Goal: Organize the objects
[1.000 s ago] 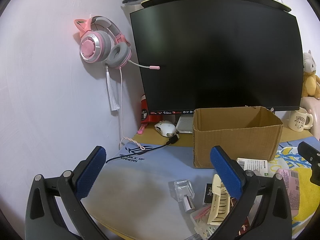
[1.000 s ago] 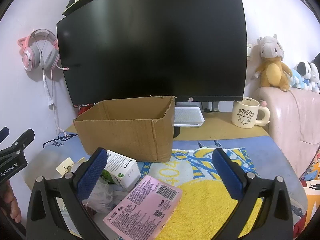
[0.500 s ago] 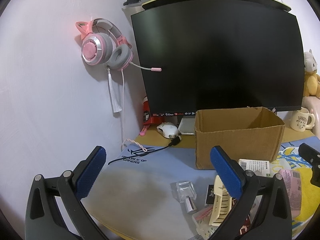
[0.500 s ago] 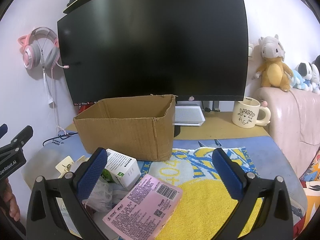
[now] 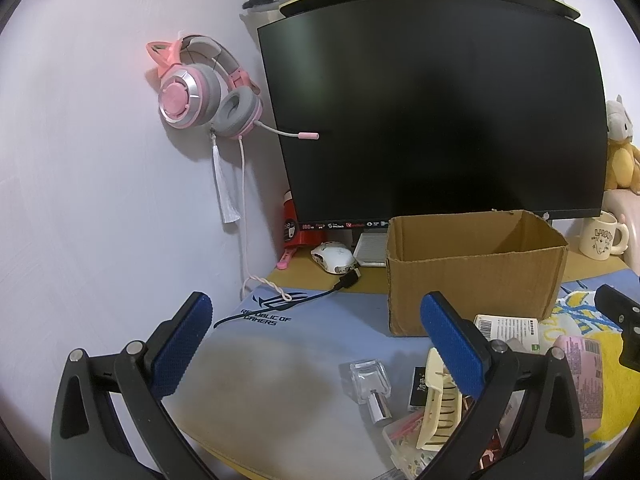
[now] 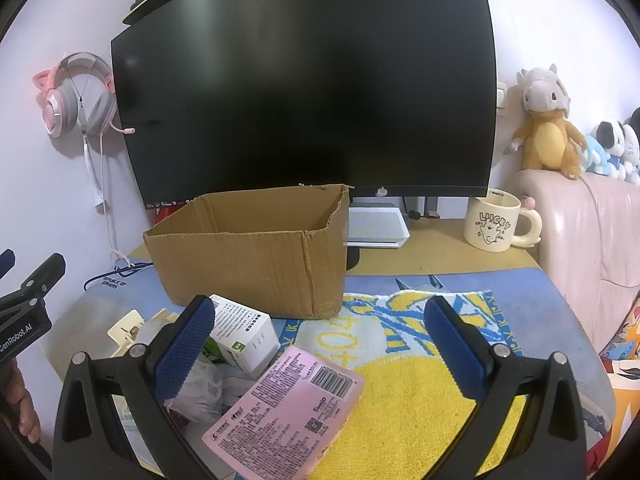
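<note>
Left gripper (image 5: 316,344) rose; pink packet (image 6: 286,410) beneath right gripper (image 6: 320,344).

Cardboard box (image 6: 256,264): floor hidden behind its near wall.
Pink packet (image 6: 288,408): print too small to read.
Hair clip (image 5: 438,404): partly hidden by the left tool's finger (image 5: 452,344).
Plush toy (image 5: 620,152): cut off by the edge.

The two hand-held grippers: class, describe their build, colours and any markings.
Both match. The left hand-held gripper and the right hand-held gripper each have two black angular fingers with silver rivets and textured blue pads. Seen from the right wrist view, the left one's black body carries white lettering, "GenRobot.AI". No cables or sleeves show.
</note>
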The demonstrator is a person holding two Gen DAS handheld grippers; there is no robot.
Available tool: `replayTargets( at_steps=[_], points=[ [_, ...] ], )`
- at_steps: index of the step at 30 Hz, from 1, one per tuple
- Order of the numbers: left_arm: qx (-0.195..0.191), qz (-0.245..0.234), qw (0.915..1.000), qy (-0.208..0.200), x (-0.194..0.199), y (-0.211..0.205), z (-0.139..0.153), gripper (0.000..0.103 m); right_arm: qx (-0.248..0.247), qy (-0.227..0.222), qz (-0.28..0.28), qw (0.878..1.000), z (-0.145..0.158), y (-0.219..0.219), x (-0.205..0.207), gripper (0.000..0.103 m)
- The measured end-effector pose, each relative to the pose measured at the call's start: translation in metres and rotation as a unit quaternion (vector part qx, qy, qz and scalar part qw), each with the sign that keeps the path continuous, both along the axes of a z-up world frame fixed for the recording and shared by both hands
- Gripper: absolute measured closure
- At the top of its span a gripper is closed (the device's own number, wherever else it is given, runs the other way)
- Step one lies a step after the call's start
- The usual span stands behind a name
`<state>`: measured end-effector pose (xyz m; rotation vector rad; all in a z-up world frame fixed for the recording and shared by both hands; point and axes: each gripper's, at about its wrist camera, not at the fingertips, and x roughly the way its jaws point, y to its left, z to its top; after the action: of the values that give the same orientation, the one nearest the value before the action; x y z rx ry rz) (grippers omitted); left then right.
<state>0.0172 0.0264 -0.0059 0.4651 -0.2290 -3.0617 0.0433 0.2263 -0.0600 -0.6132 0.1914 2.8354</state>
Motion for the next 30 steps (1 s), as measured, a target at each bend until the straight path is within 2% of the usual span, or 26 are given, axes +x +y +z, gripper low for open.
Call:
replayTargets(
  at_steps=[11, 22, 24, 27, 30],
  points=[
    [0.007, 0.001, 1.0000, 0.001, 0.001, -0.001, 0.000, 0.000, 0.004, -0.011, 0.002, 1.000, -0.004, 0.001, -0.003, 0.000],
    [0.028, -0.055, 0.9967, -0.053, -0.008, 0.004, -0.009, 0.000, -0.023, -0.048, 0.020, 0.998, -0.012, 0.002, -0.013, 0.000],
    [0.026, -0.046, 0.9972, -0.053, -0.009, 0.005, -0.011, 0.000, -0.032, -0.061, 0.025, 0.997, -0.015, 0.003, -0.016, 0.000],
    [0.018, -0.001, 0.9988, -0.045, -0.008, 0.003, -0.013, 0.000, -0.040, -0.078, 0.028, 0.996, -0.020, 0.003, -0.020, 0.000],
    [0.027, -0.016, 0.9981, -0.053, -0.007, 0.000, -0.013, 0.000, -0.044, -0.092, 0.030, 0.994, -0.023, 0.002, -0.024, 0.000]
  ],
)
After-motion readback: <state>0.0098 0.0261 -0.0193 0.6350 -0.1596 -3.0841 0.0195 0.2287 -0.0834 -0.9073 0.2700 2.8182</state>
